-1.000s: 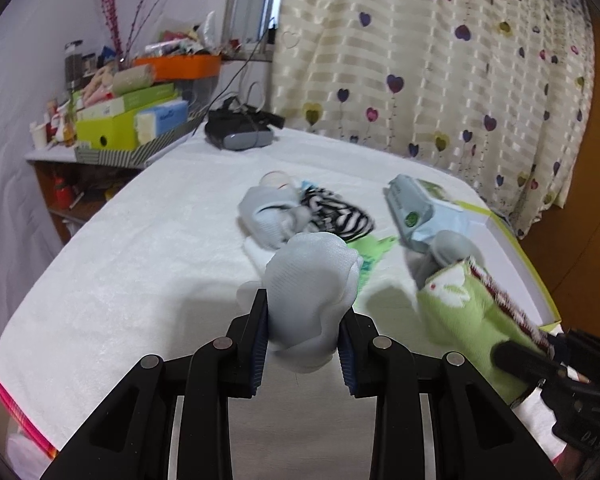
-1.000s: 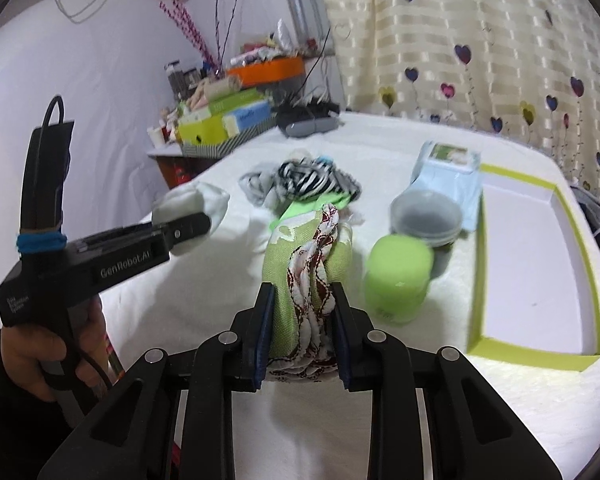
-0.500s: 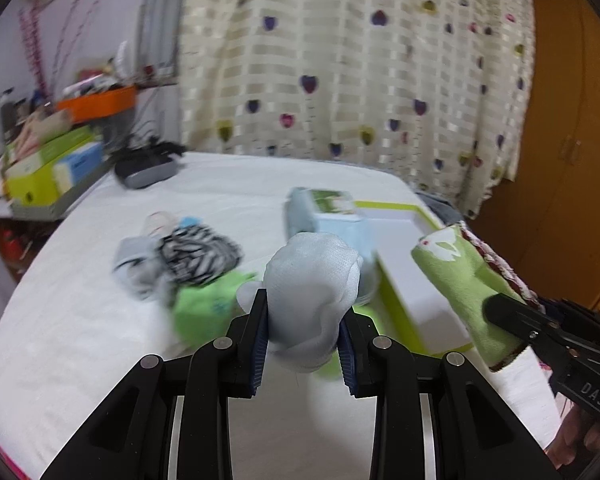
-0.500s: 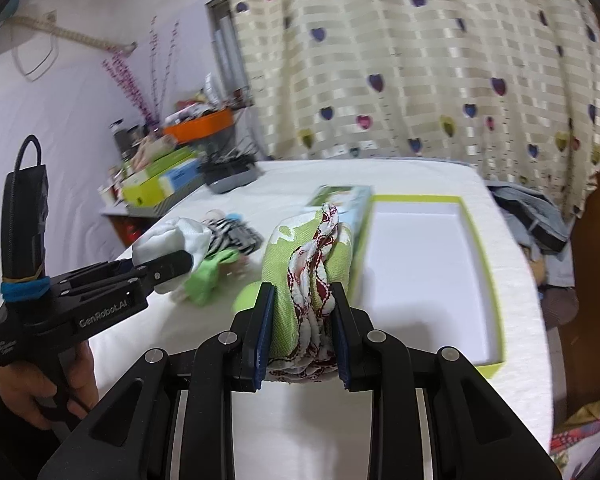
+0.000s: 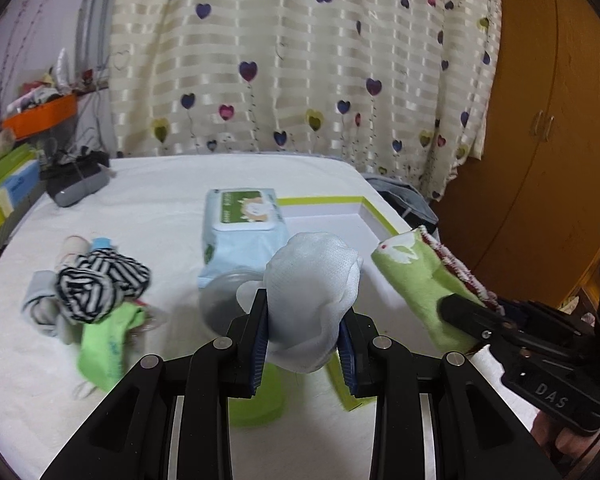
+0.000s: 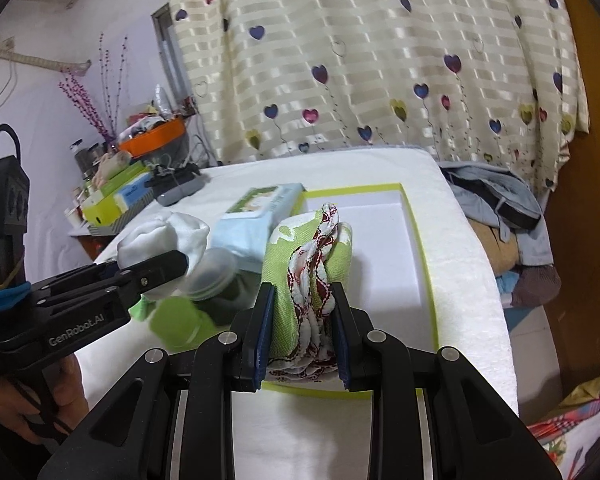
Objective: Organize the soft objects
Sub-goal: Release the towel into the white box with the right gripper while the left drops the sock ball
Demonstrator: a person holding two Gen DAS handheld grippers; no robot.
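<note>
White sock (image 5: 312,280) between left gripper (image 5: 303,342) fingers

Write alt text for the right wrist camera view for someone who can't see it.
The right claw grips a folded green cloth with red-and-white trim above a shallow white tray with lime-green rim. At left, the left claw holds a white sock.

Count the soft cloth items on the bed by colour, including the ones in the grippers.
White: 1, the white sock in the left gripper.
Green: 2, the green towel with red-and-white trim in the right gripper, and the bright green sock.
Black-and-white striped: 1, the striped bundle.
Grey: 1, the grey sock.
Total: 5.
</note>
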